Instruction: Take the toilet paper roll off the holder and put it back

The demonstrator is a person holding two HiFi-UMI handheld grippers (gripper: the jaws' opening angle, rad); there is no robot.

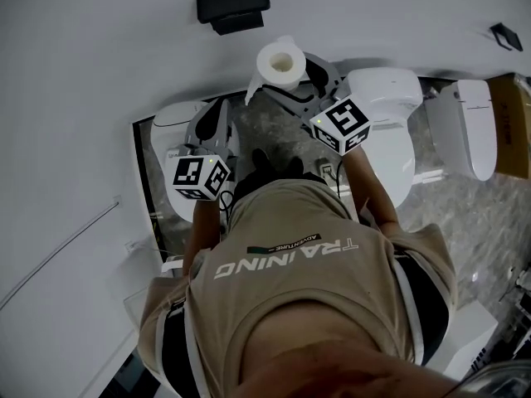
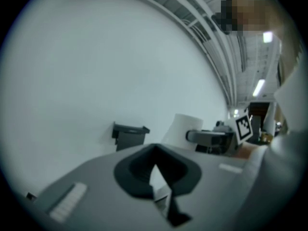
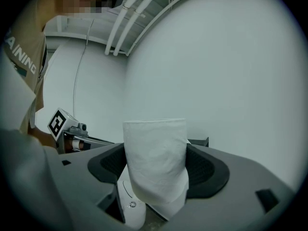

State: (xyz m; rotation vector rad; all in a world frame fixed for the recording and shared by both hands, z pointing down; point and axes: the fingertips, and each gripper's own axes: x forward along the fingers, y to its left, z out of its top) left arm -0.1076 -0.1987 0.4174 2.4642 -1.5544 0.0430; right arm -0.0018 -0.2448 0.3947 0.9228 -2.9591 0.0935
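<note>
The white toilet paper roll (image 1: 278,63) is off the wall, upright between the jaws of my right gripper (image 1: 290,80), which is shut on it. A loose sheet hangs down its left side. In the right gripper view the roll (image 3: 155,162) fills the gap between the dark pads (image 3: 208,170). The black holder (image 1: 233,8) is on the white wall above and left of the roll, with nothing on it. It also shows in the left gripper view, where the holder (image 2: 129,134) is left of the roll (image 2: 185,128). My left gripper (image 1: 212,124) is lower left, shut, and holds nothing (image 2: 156,172).
A white toilet (image 1: 390,131) stands below my right gripper, with another toilet (image 1: 474,127) further right and a white fixture (image 1: 170,127) under the left gripper. A cardboard box (image 1: 513,110) sits at the far right. The floor is grey marble (image 1: 465,214).
</note>
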